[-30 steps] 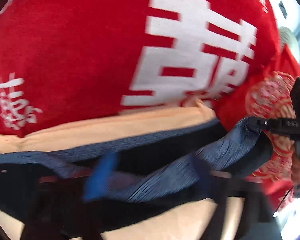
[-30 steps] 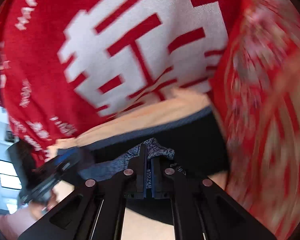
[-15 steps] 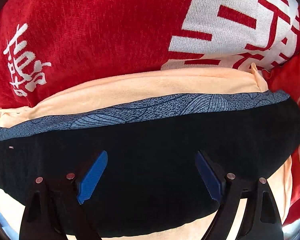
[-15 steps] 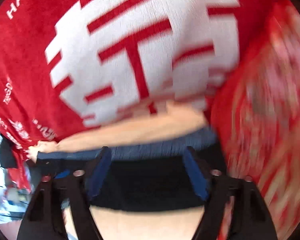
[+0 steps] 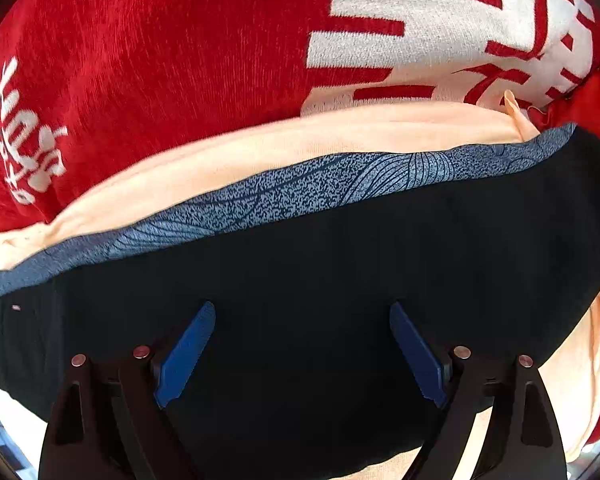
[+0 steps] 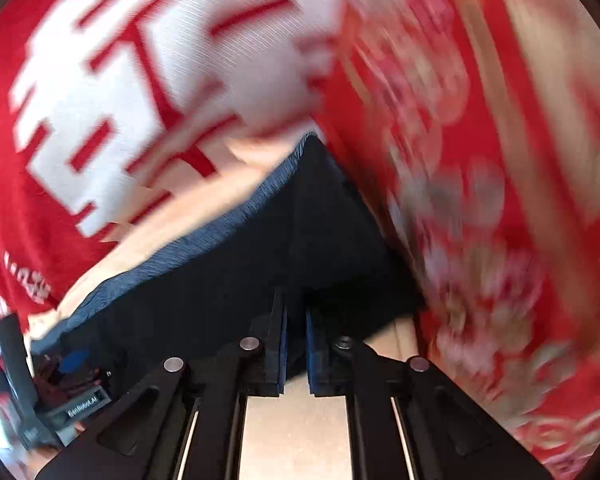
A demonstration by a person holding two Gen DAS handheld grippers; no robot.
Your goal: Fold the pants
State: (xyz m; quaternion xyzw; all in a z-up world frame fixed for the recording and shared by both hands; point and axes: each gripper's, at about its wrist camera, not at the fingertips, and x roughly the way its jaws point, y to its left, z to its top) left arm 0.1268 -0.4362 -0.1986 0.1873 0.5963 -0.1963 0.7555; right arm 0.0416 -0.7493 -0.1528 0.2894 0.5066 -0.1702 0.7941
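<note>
A: Your left gripper point(image 5: 302, 350) hangs wide open over the soft black pants with a blue patterned waistband point(image 5: 340, 280), lying on peach cloth point(image 5: 300, 144)

B: The right gripper point(image 6: 296, 350) has pinched together on their near edge; limp, light fabric – grip at corners

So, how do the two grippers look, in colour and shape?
Both are alike. The left gripper has two black fingers built from flat plates with triangular cut-outs and round silver rivets, each ending in a blue pad with a toothed edge. The right gripper shows the same black plates, silver rivets and blue pads. No cables show.
</note>
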